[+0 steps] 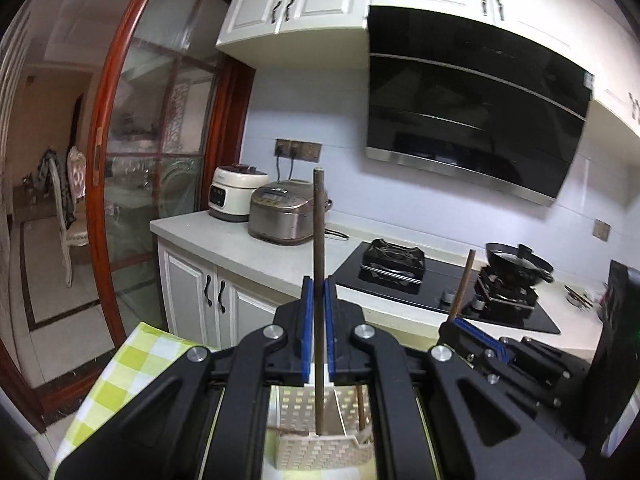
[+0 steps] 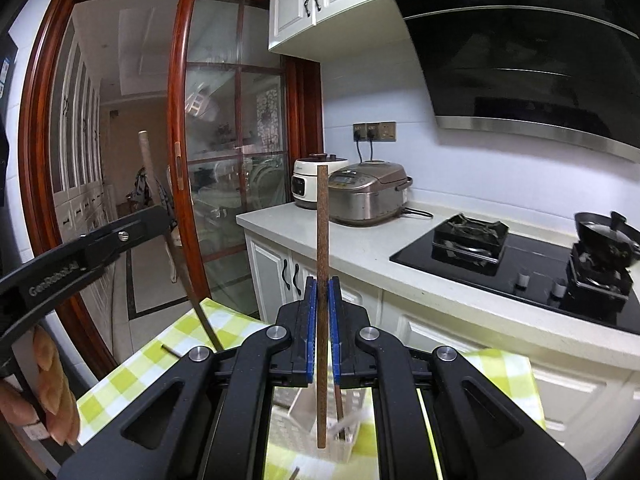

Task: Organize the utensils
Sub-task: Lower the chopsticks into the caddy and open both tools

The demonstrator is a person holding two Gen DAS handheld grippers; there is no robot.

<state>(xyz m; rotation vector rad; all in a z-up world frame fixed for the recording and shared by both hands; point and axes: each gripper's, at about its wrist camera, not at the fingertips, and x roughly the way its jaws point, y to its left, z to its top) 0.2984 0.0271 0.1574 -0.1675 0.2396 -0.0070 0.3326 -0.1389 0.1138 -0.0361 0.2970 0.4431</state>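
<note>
A dark chopstick [image 1: 319,280] is clamped upright in the left gripper [image 1: 319,308], and a brown chopstick [image 2: 322,280] is clamped upright in the right gripper [image 2: 322,312]. Each long axis is held near vertical, with the lower tip directly above the white perforated basket [image 1: 320,454] on the checked surface [image 1: 120,376]. Only the right wrist view shows a loose stick [image 2: 170,349], possibly another chopstick, left on the cloth.

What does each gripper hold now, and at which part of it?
The left gripper is shut on a dark chopstick, gripped around mid-length. The right gripper is shut on a brown chopstick, also around mid-length.
</note>
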